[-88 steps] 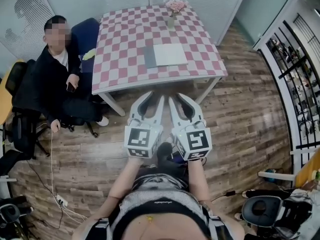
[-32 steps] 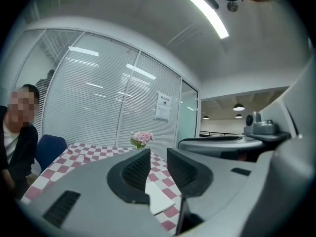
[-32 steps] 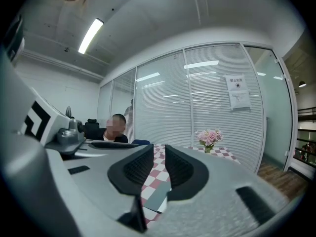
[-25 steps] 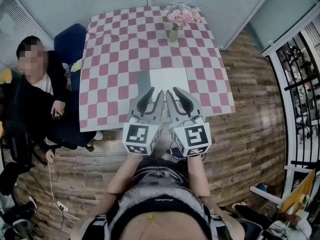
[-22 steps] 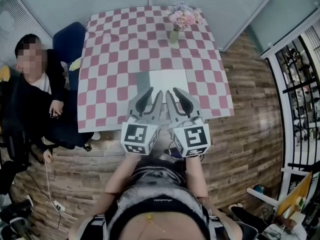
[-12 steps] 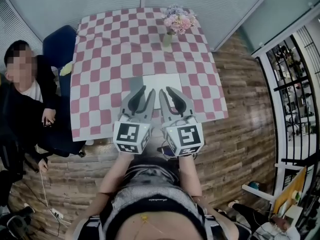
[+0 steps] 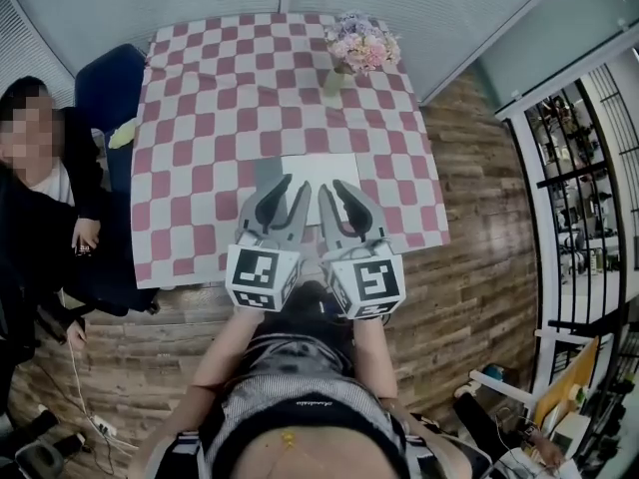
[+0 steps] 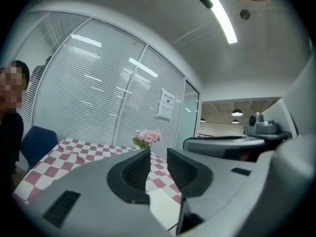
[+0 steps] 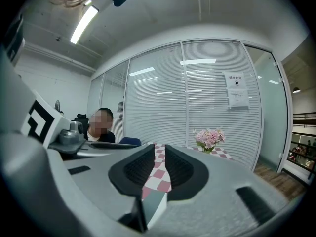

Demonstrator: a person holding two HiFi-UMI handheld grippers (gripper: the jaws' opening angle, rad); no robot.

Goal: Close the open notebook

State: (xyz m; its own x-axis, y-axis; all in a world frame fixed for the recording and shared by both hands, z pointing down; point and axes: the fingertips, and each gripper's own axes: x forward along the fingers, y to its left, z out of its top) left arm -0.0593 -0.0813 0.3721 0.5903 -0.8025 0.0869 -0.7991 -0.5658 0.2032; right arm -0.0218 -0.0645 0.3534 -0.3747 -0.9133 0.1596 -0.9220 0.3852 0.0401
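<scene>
Abreast, left gripper [image 7: 295, 184], right gripper [image 7: 330, 186] level.

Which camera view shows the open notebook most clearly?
The head view: it looks down on the notebook, lying open on the checkered table. Both gripper views show just a thin strip of it, seen low through the gap between their jaws.
</scene>
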